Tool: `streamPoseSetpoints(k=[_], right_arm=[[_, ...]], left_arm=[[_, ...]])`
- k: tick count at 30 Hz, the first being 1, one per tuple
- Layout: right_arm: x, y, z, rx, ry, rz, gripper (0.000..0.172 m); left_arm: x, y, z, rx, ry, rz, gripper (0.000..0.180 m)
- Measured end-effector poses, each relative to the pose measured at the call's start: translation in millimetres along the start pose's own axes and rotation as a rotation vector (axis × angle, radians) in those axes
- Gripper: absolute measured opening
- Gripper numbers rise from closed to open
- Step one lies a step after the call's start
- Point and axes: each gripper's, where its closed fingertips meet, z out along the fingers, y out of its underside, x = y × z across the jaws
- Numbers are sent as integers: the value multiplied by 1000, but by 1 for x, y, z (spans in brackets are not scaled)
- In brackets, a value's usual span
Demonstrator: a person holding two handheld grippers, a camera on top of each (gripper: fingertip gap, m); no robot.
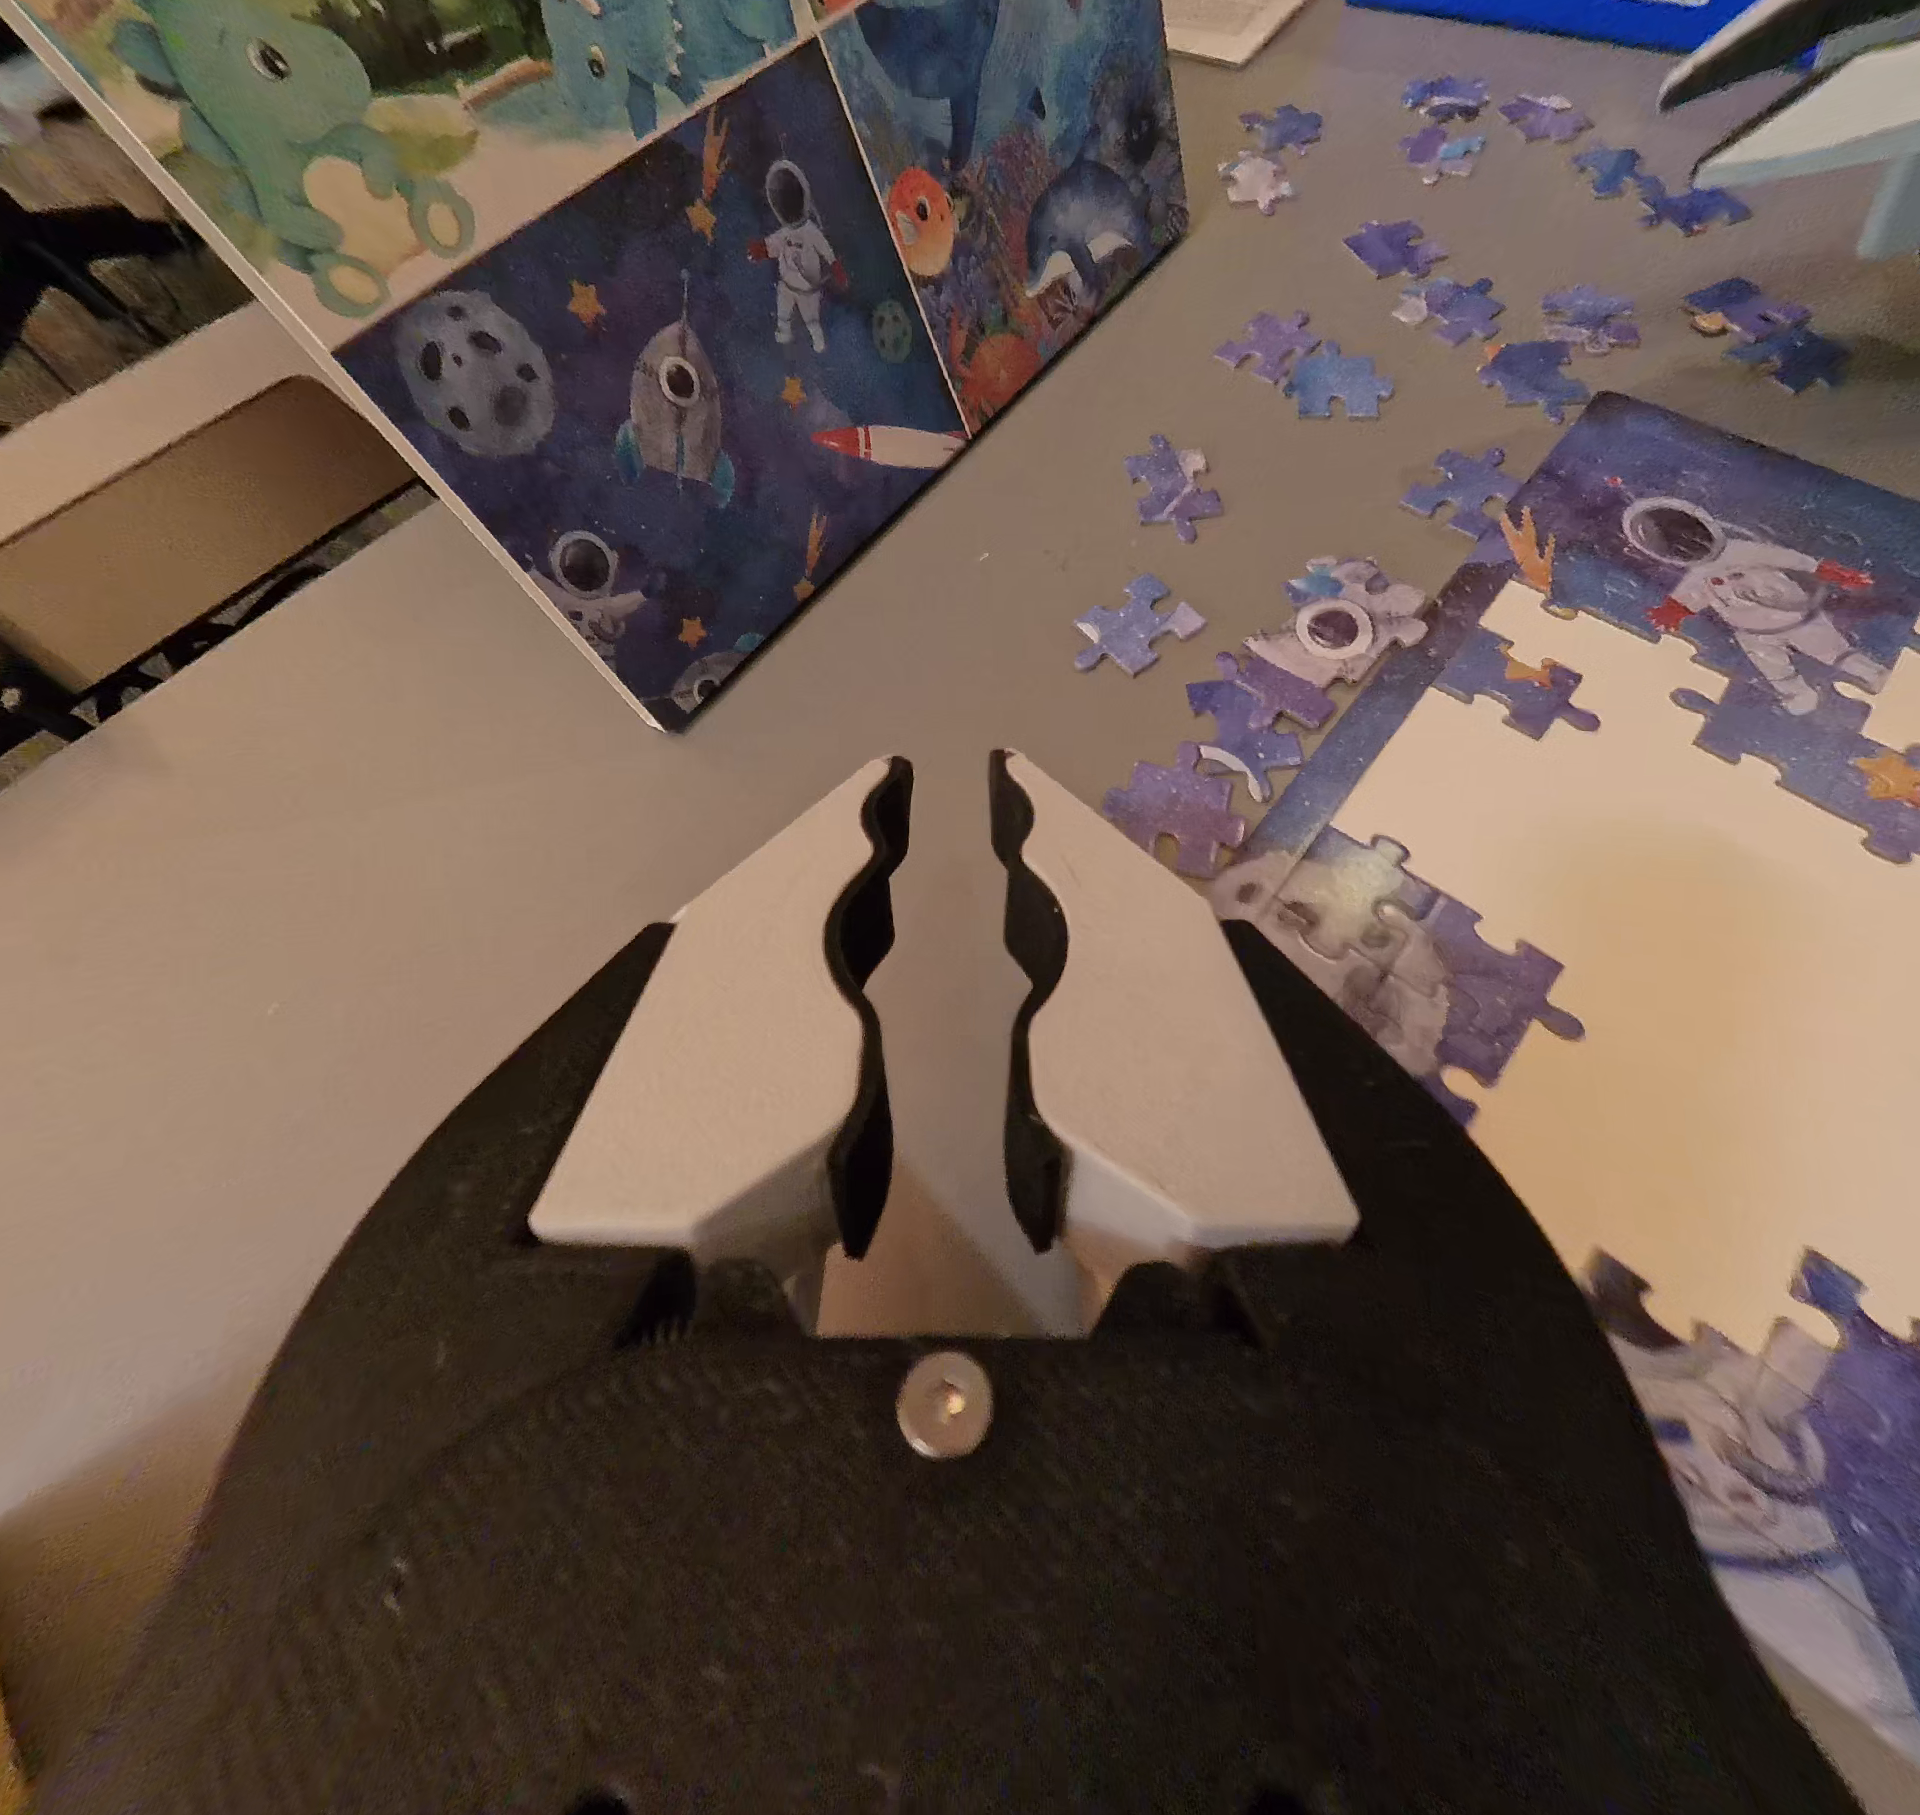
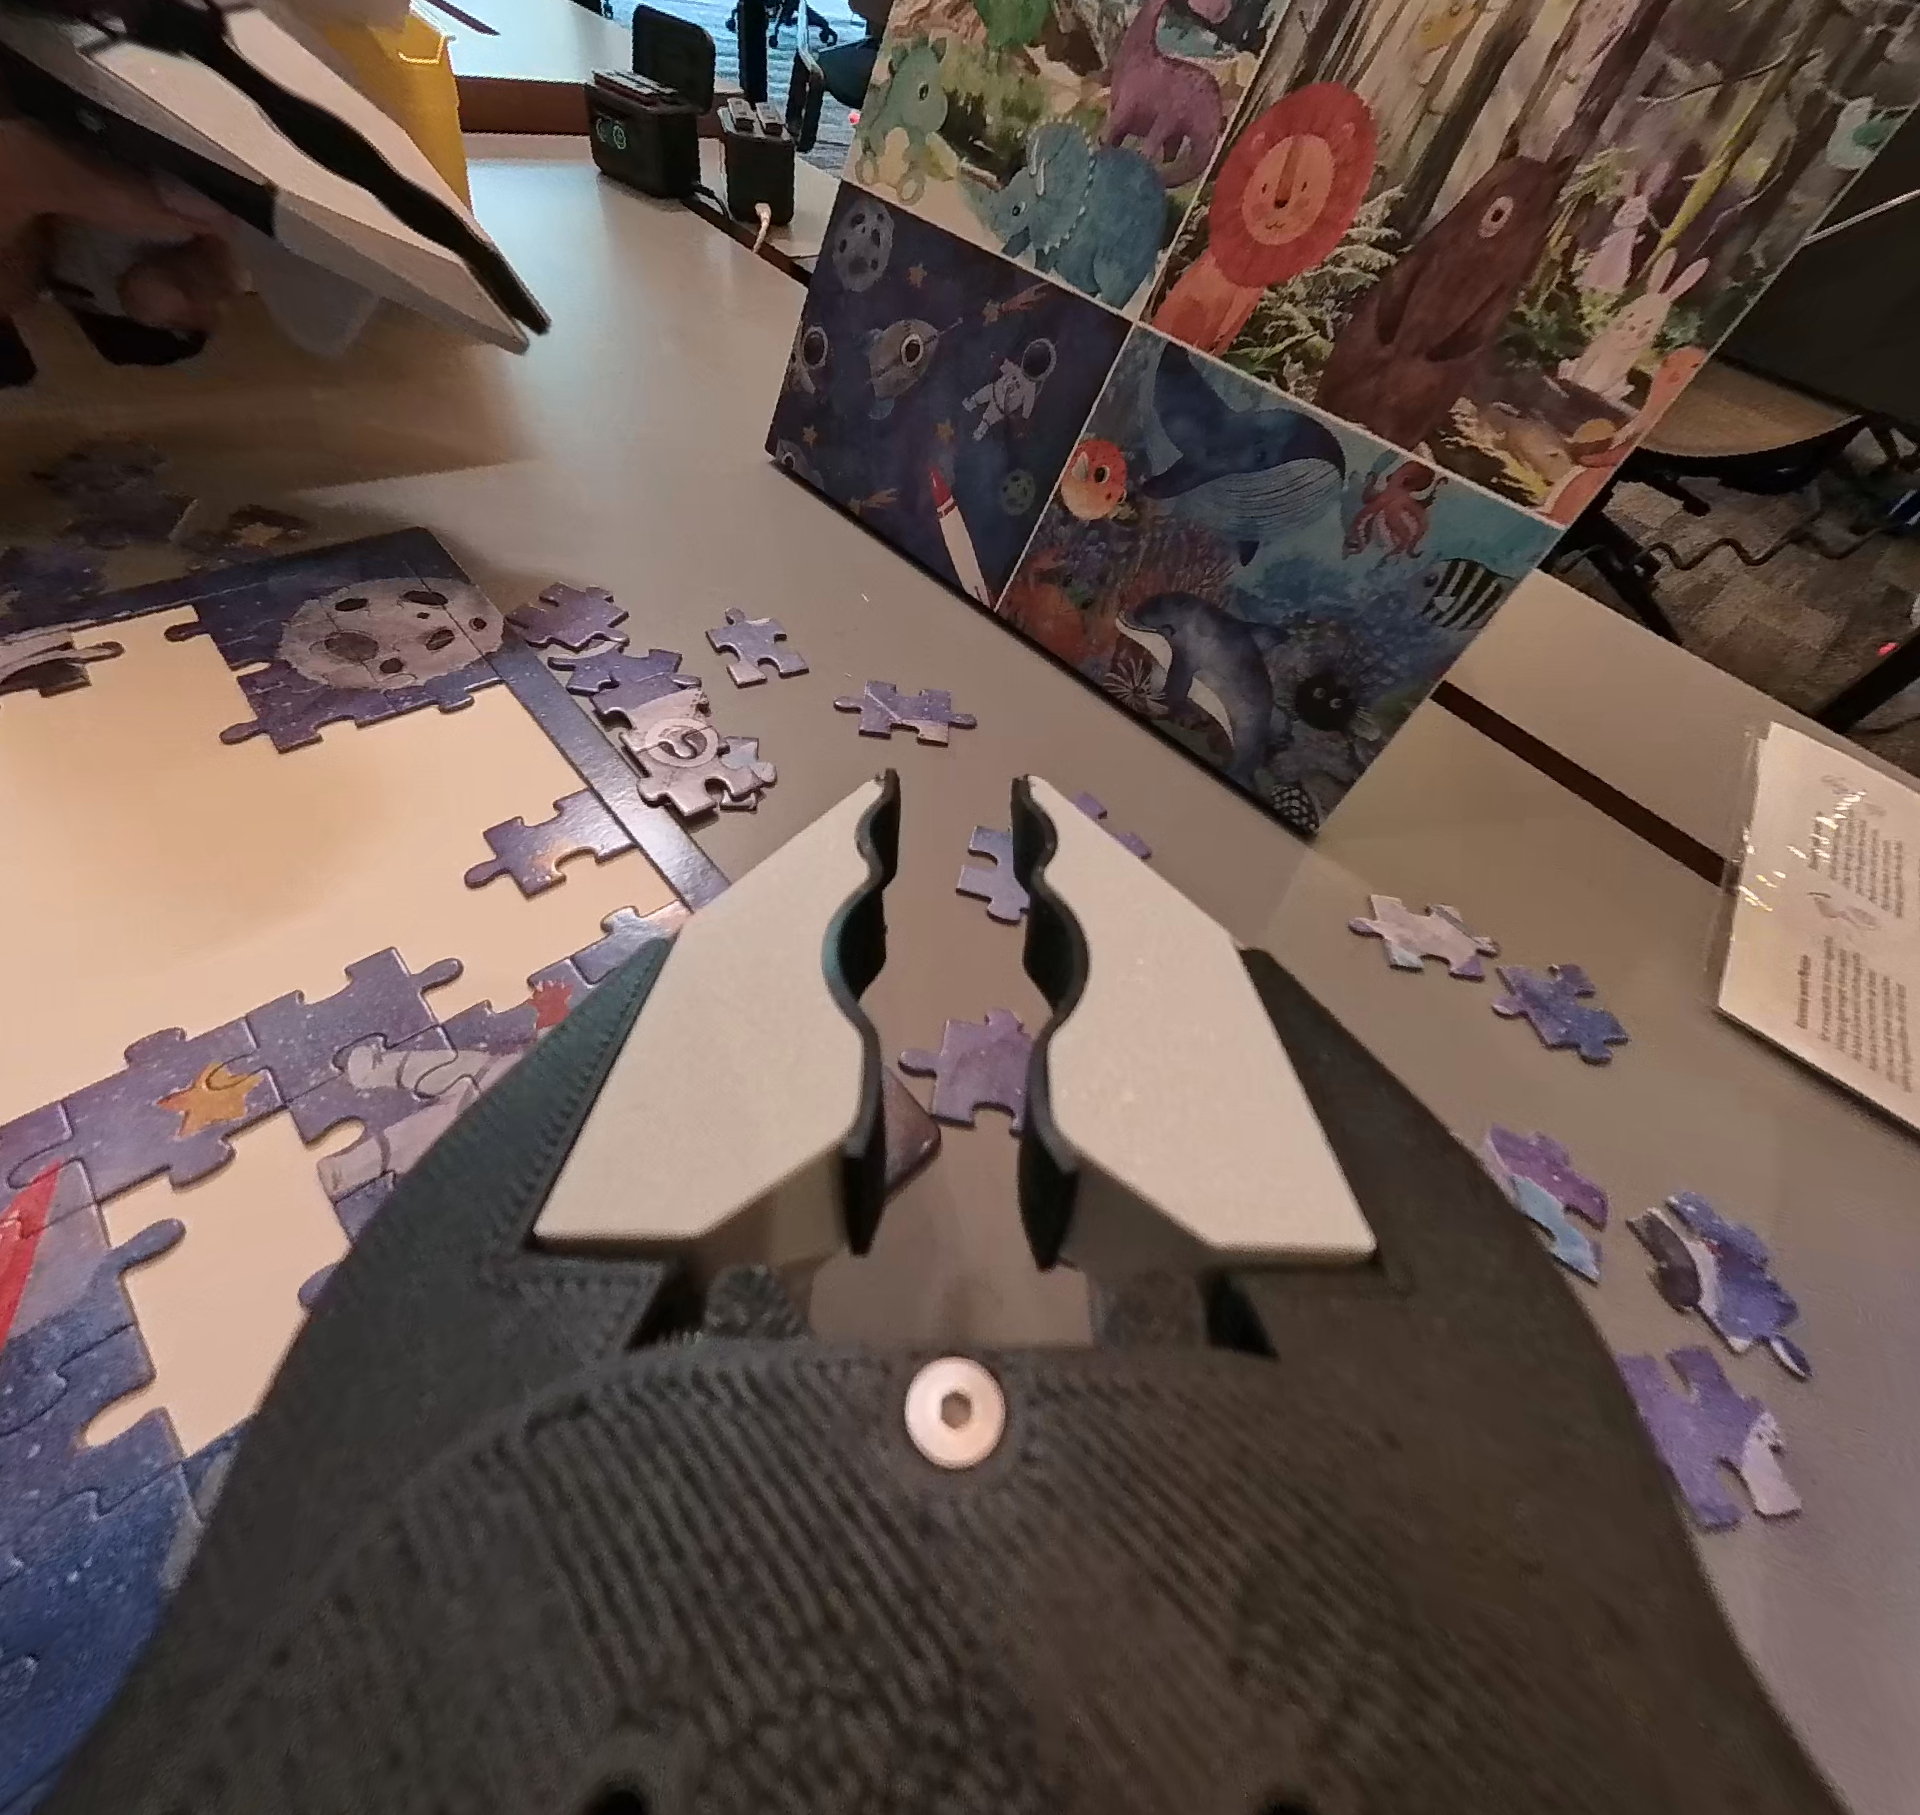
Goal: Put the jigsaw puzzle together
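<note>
Loose puzzle pieces (image 2: 904, 711) lie between puzzle tray (image 2: 613, 789) and box (image 2: 1195, 394).

On the worktop (image 2: 644, 435) a partly filled puzzle tray (image 2: 156, 830) lies to the left, with the picture box (image 2: 1195, 363) standing upright behind it to the right. Loose puzzle pieces (image 2: 904, 711) lie scattered between tray and box and farther right, near a printed sheet (image 2: 1829, 924) at the worktop's right edge.
</note>
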Motion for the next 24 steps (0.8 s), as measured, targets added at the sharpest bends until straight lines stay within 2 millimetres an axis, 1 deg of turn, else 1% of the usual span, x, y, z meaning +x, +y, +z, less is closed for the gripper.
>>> streamPoseSetpoints(k=[2, 4, 7, 9, 11, 14, 18, 21, 24], right_arm=[[1, 1, 0, -3, 6, -1, 20], [4, 3, 0, -5, 8, 7, 20], [5, 3, 0, 2, 1, 31, 20], [4, 4, 1, 3, -8, 43, 20], [3, 4, 2, 13, -12, 47, 19], [1, 3, 3, 19, -19, 56, 18], [4, 2, 1, 31, -11, 63, 18], [5, 0, 0, 43, -16, 79, 18], [4, -1, 0, 55, -32, 102, 18]], left_arm=[[8, 7, -10, -70, 38, 1, 21], [17, 11, -23, -73, 51, 11, 25], [28, 32, -41, -150, 79, 0, 33], [41, 46, -47, -191, 136, -41, 40], [46, 61, -47, -236, 144, -61, 44], [47, 82, -47, -321, 130, -58, 45], [54, 94, -48, -358, 144, -67, 46], [53, 105, -48, -398, 126, -37, 48], [54, 105, -48, -376, 138, -29, 44]])
